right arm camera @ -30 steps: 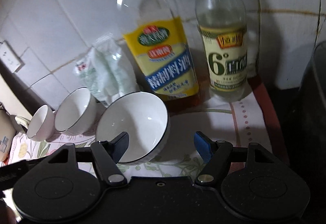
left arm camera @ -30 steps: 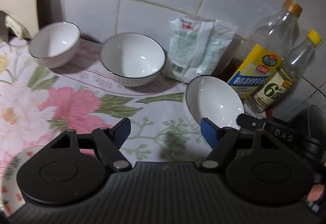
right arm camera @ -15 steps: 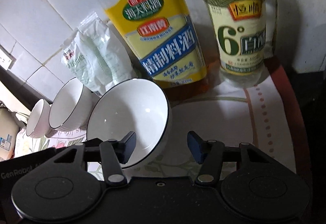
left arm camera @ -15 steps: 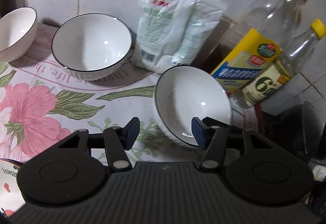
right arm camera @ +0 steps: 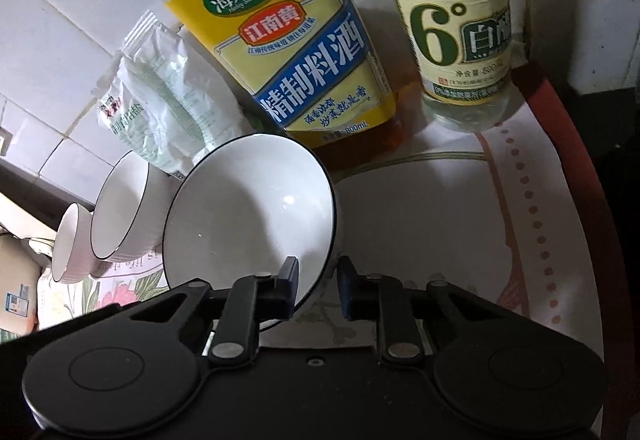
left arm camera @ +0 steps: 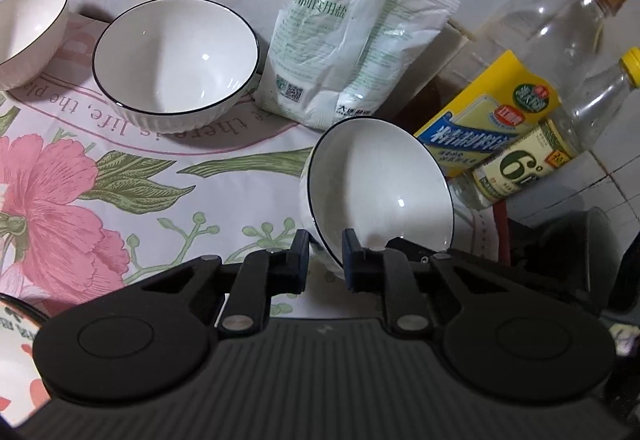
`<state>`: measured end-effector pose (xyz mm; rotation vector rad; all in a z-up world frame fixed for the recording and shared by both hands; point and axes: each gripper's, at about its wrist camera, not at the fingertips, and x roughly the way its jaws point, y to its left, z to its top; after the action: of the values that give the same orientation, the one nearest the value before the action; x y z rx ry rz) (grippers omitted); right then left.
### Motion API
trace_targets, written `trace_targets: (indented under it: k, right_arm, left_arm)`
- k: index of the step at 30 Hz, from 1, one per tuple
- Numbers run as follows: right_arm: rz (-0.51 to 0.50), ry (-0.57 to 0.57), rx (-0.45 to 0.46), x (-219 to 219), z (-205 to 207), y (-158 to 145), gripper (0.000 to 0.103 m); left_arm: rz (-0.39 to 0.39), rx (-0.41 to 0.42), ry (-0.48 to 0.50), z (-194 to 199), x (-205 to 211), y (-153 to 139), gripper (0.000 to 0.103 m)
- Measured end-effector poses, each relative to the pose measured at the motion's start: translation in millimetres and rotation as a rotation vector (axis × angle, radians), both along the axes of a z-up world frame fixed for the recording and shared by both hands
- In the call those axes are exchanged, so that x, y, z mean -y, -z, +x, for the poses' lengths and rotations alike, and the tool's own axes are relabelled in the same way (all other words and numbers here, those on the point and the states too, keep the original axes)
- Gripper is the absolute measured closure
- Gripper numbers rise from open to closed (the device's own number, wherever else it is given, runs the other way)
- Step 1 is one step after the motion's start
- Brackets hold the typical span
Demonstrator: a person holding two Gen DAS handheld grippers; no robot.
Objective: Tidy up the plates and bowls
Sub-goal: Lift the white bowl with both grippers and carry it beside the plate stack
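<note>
Right tool (right arm camera: 318, 286) closing on bowl (right arm camera: 248, 208) rim

Far-left small bowl (left arm camera: 28, 34) is cut off.

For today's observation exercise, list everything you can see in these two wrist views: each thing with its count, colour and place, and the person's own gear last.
Bowls: three, white with dark rims; nearest bowl between both grippers' fingers, middle bowl and far bowl along the tiled wall.
Salt bag: one, white with green print, leaning on the wall beside the middle bowl.
Cooking wine bottle: one, clear, yellow-and-blue label, behind the nearest bowl.
Vinegar bottle: one, clear, cream label, beside the wine bottle.
Floral cloth: one, white with pink flowers, under everything.
Patterned plate: one, partly seen, lower left edge.
Left gripper: black, shut on the nearest bowl's rim.
Right gripper: black, jaws closing on that bowl's rim.
</note>
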<state>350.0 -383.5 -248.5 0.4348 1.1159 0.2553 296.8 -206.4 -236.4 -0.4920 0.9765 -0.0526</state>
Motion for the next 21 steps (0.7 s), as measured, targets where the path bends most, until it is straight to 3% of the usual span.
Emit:
trace_targets:
  k: [9,15,21]
  right_arm:
    - [-0.037,-0.009,-0.017,8.1,-30.9,-29.1,0.078]
    - [-0.021,0.002,-0.024,12.7,-66.1,-62.1,0.078]
    - [-0.023,0.003,0.019,13.4,-107.8,-88.8,0.078]
  left_arm:
    - [0.020,-0.009,0.054,-27.9,11.5,-23.8,0.087]
    - [0.070,0.053,0.101,-64.9,19.3,-59.7,0.087]
    - [0.065,0.092,0.113,-102.2,16.8,-81.6,0.087]
